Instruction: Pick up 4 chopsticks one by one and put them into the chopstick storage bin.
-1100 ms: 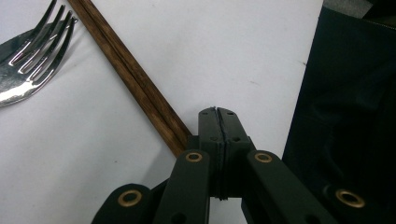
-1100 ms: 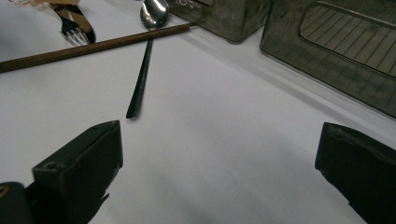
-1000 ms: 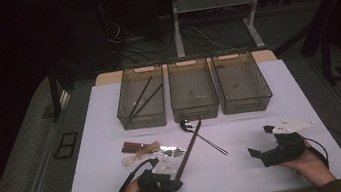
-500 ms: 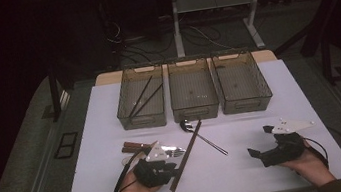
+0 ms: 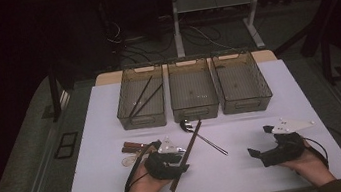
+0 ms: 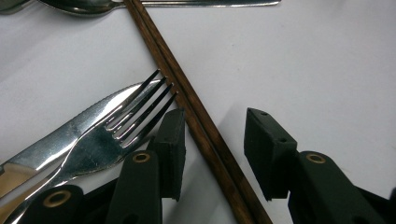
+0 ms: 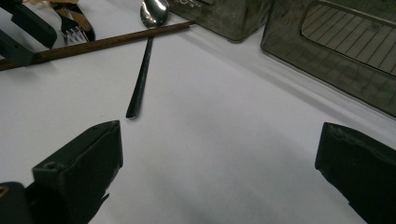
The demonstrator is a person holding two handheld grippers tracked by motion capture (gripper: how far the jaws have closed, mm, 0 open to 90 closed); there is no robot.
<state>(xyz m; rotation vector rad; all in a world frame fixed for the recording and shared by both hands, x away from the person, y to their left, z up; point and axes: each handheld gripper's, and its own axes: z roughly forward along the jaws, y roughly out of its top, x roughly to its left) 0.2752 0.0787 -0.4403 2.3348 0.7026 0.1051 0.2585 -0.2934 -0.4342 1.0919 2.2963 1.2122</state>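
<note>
A pair of brown chopsticks (image 5: 190, 143) lies slantwise on the white table (image 5: 108, 99), and its far end crosses a steel spoon (image 5: 186, 124). My left gripper (image 5: 181, 161) is open, low over the table, one jaw on either side of the chopsticks (image 6: 187, 98). Its left jaw is next to the tines of a fork (image 6: 135, 116), which lies on a knife (image 6: 60, 135). My right gripper (image 5: 258, 140) rests open at the front right with nothing between its jaws. In the right gripper view, the right gripper (image 7: 219, 149) looks towards the spoon (image 7: 154, 11).
Three clear plastic bins stand side by side at the back: the left bin (image 5: 144, 120) holds dark chopsticks (image 5: 141, 100), the middle bin (image 5: 195, 110) and right bin (image 5: 245, 105) look bare. Wooden-handled cutlery (image 5: 132, 146) lies left of my left hand.
My left gripper has moved away from the table's front edge to the chopsticks and now straddles them. The right gripper has stayed in place.
</note>
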